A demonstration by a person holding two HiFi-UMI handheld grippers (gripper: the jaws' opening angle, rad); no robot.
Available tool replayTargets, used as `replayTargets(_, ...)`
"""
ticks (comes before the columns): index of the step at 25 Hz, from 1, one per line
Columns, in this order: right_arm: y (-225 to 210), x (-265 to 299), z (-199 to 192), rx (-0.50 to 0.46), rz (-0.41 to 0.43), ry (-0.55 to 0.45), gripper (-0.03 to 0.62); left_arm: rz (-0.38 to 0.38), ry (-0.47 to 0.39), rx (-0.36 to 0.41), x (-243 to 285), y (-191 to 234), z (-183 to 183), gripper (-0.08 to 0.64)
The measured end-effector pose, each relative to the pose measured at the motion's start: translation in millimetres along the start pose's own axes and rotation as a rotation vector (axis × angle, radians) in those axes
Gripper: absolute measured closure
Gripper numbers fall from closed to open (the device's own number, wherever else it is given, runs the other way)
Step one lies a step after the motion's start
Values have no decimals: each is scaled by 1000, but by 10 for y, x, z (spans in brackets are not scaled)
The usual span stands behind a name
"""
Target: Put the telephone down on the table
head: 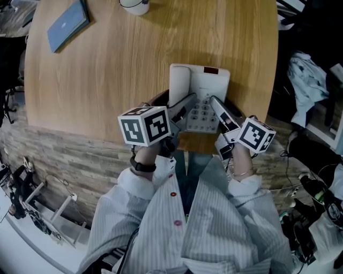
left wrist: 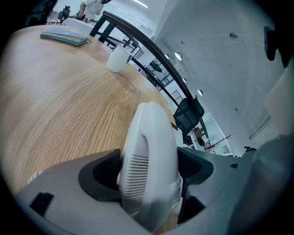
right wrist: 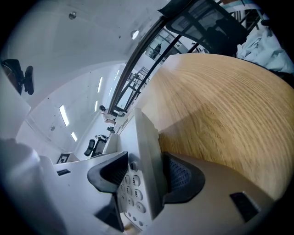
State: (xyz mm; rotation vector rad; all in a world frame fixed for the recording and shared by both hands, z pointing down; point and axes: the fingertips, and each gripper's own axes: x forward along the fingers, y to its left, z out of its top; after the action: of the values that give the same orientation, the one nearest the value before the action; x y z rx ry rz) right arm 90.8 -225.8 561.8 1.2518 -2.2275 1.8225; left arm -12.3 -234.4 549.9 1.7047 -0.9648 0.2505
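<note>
Plainly white telephone (head: 208,85), grey keypad (head: 202,113), handset (head: 179,84) cradled

White desk telephone (head: 213,85), handset (head: 179,84) cradled, keypad (head: 203,113) up, perhaps flat, at near edge of wooden table (head: 118,75)

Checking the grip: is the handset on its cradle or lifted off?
On its cradle: the handset lies seated along the left side of the telephone.

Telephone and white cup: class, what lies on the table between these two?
Nothing. The head view shows only bare wooden table between the telephone and the white cup; the blue book lies off to the left.
</note>
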Motion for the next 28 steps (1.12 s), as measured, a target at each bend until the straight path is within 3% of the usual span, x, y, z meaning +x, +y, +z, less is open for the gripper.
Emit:
replayTargets(12,-57,-15,-20,4,-29,25,350,-47,-13,7,33,-4,-4,181)
replayTargets(19,-52,-83,42,-89,-101,41,350,-71,-29,33,-72,-4,139,182)
replayTargets(28,85,-274,204,-80,-116,-38,350,-120,-41,93,-237,-153,290,183)
